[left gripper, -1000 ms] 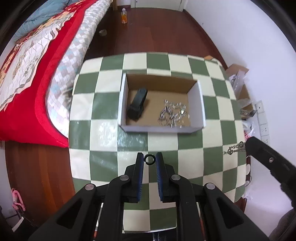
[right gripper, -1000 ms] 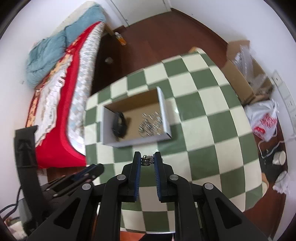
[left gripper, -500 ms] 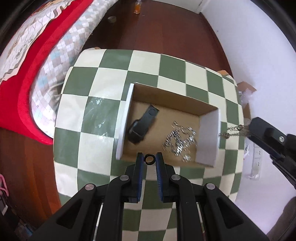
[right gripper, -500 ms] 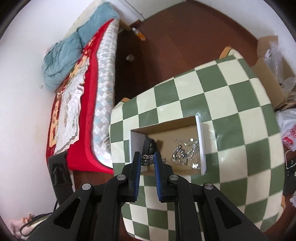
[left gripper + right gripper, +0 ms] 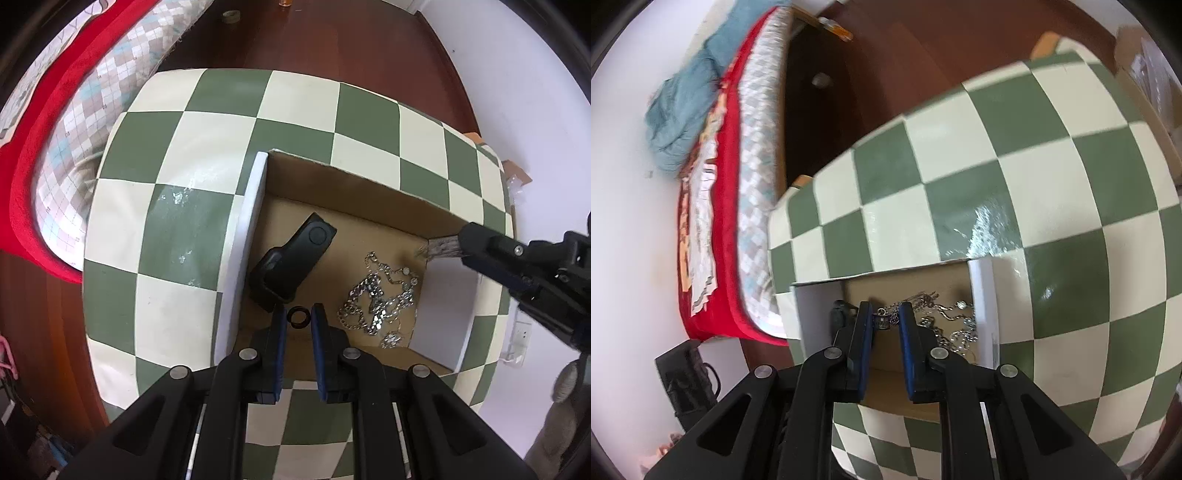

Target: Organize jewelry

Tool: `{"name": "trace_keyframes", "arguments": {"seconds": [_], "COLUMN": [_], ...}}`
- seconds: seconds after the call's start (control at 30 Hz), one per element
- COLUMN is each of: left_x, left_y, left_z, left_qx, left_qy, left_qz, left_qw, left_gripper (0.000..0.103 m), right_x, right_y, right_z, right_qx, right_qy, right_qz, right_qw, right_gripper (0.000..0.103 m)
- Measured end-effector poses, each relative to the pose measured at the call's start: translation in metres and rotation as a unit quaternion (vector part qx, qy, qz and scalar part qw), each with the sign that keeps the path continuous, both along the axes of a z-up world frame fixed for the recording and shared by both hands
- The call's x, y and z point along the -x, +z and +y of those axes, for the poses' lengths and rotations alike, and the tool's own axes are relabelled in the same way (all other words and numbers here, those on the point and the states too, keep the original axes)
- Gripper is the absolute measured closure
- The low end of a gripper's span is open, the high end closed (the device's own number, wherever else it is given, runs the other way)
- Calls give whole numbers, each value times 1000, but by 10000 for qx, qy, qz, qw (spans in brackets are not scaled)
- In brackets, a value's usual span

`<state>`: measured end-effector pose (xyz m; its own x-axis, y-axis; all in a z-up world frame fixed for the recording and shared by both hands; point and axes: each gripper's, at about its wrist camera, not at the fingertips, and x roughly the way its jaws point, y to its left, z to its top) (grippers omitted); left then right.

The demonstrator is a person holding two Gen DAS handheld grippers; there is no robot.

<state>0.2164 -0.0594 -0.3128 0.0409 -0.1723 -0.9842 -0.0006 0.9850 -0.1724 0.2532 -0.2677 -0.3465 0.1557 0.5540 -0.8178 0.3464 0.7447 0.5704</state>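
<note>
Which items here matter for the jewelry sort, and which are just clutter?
Job:
- black ring in left gripper
- silver chain in right gripper
- chain pile
- cardboard box
- black clasp piece, probably

Lying about:
- bed
- floor bottle

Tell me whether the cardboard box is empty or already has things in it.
Not empty. The cardboard box has no lid on it, and a black clip-like object and a tangle of silver chains lie on its floor.

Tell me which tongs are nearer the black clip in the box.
Left. The left tongs hang just beside the black clip; the right tongs reach over the box's opposite end.
</note>
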Motion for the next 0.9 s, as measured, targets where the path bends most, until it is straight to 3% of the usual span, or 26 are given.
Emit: {"name": "trace_keyframes", "arguments": {"seconds": [0.03, 0.1, 0.2, 0.27, 0.3, 0.33, 0.4, 0.5, 0.63, 0.9], "left_x": [-1, -2, -4, -4, -4, -3, -1, 3, 13, 35], "left_y": [0, 2, 6, 10, 14, 18, 28, 42, 60, 88], "left_z": [0, 0, -1, 1, 3, 4, 4, 5, 7, 25], "left_qx": [27, 49, 48, -5, -66, -25, -230, -408, -706, -1083], "left_qy": [25, 55, 72, 56, 71, 73, 34, -25, -127, -123], "left_qz": [8, -20, -42, -60, -107, -147, -257, -431, -591, -938], "left_qw": [10000, 10000, 10000, 10000, 9999, 9999, 9994, 9982, 9957, 9896], "left_gripper": [92, 91, 88, 71, 51, 37, 20, 8, 1, 0], "right_x": [0, 1, 3, 7, 9, 13, 20, 35, 59, 96], "right_y": [0, 2, 13, 23, 31, 40, 54, 67, 70, 79], "right_z": [-1, -4, -8, -12, -14, -13, -9, -1, 11, 38], "right_qx": [10, -72, 31, 186, 470, 923, 1723, 2672, 3134, 3249], "right_qy": [-53, -141, -233, -292, -254, -162, 52, 411, 745, 887], "right_qz": [-9, -113, -269, -380, -444, -538, -575, -514, -471, -430], "right_qw": [10000, 9998, 9994, 9987, 9976, 9941, 9834, 9614, 9455, 9406], "right_gripper": [85, 65, 55, 46, 37, 30, 10, 7, 2, 0]}}
